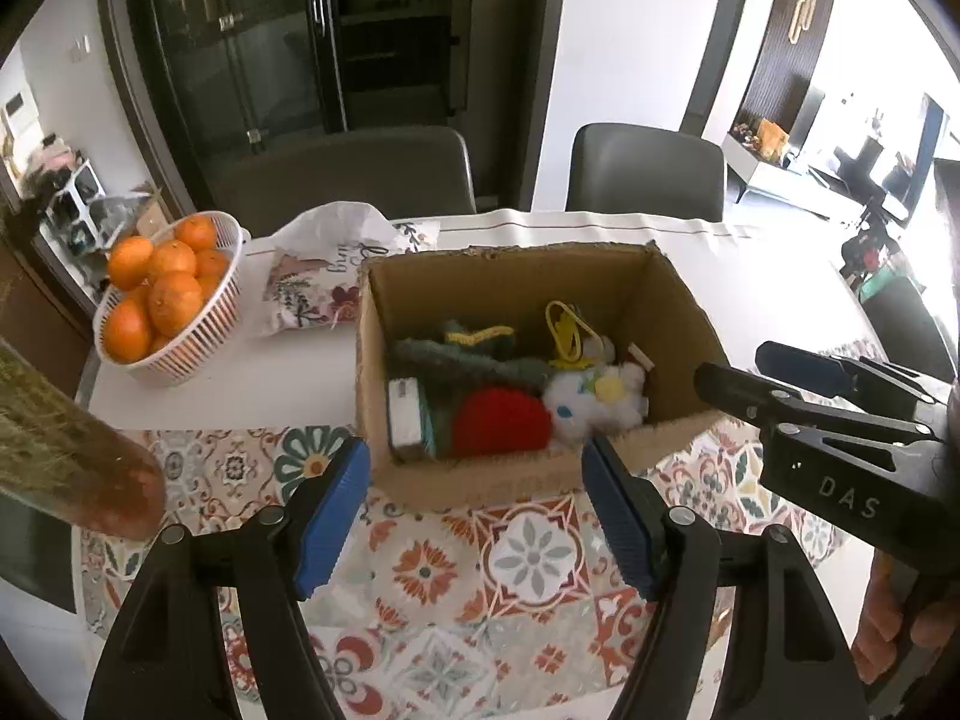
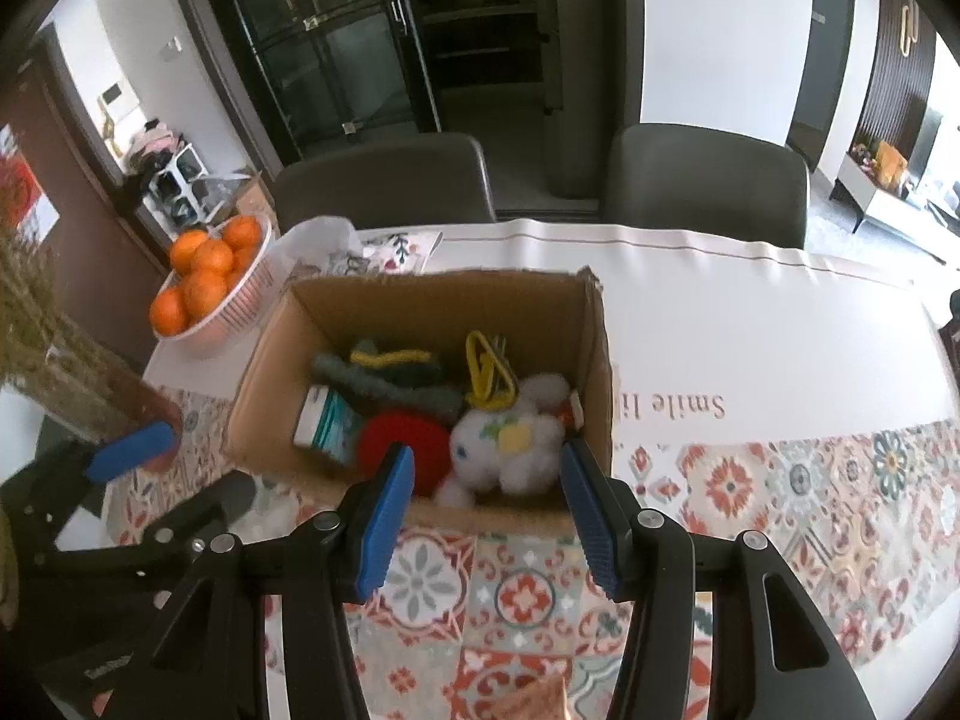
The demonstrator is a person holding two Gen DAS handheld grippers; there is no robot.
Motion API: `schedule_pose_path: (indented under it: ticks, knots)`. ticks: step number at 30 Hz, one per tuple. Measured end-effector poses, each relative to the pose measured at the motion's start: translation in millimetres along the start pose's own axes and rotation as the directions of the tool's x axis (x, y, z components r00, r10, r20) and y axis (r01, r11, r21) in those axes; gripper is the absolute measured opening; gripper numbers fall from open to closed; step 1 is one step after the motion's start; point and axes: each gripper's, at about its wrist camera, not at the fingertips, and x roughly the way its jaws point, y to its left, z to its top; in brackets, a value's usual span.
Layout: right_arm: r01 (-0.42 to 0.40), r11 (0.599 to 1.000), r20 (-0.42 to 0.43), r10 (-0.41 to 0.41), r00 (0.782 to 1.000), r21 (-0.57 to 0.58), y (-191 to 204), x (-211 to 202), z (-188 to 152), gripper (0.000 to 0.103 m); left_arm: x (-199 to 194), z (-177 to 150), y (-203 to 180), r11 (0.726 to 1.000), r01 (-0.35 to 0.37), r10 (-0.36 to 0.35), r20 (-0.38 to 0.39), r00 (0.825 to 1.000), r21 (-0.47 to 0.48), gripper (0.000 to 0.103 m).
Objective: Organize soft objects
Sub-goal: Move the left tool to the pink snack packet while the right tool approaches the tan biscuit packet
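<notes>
An open cardboard box (image 1: 528,267) stands on the table. Inside lie a white plush toy (image 1: 594,399), a red knitted round (image 1: 501,420), dark green knitted pieces (image 1: 468,360), a yellow looped item (image 1: 567,324) and a small white and teal pack (image 1: 405,414). My left gripper (image 1: 474,516) hovers open just in front of the box's near wall, nothing between its blue pads. In the right wrist view the box (image 2: 444,294) and the plush (image 2: 510,444) lie just beyond my right gripper (image 2: 489,516), which is open and empty too. Each gripper shows in the other's view, right (image 1: 735,367) and left (image 2: 180,477).
A white basket (image 1: 180,360) of oranges stands at the back left, with a floral bag (image 1: 324,282) beside it. A bundle of dried grass in a brown vase (image 1: 90,468) is at the near left. Two grey chairs (image 1: 648,174) stand behind the table. A patterned cloth (image 1: 528,558) covers the near side.
</notes>
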Motion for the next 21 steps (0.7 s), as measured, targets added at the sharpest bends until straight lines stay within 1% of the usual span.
schedule_pose_path:
  ticks: [3,5,7,10,15,21]
  knots:
    - [0.009,1.0,-0.011,-0.009,1.0,-0.018,5.0,-10.2,-11.9,0.053,-15.1,-14.2,-2.1,0.999,-0.019,0.019,0.019,1.0,0.027,0.072]
    - [0.018,0.999,-0.027,-0.018,0.999,-0.033,7.7,-16.1,-21.0,0.056,-22.8,-22.9,-3.4,0.999,-0.027,0.026,0.028,0.999,0.04,0.073]
    - [0.029,0.998,-0.035,-0.031,0.999,-0.053,11.6,-22.4,-30.8,0.057,-29.5,-33.3,-5.4,0.998,-0.031,0.029,0.031,0.999,0.056,0.073]
    - [0.047,0.995,-0.054,-0.052,0.997,-0.092,16.1,-30.1,-43.9,0.057,-35.9,-48.0,-9.0,0.997,-0.012,0.01,0.016,1.0,0.08,0.074]
    - [0.057,0.989,-0.101,-0.071,0.992,-0.135,21.4,-38.7,-67.5,0.057,-43.3,-70.7,-12.8,0.994,-0.004,0.005,-0.005,1.0,0.105,0.074]
    - [0.042,0.982,-0.125,-0.066,0.99,-0.186,25.5,-48.3,-89.9,0.057,-52.6,-96.5,-22.7,0.992,-0.021,0.024,-0.025,0.999,0.122,0.074]
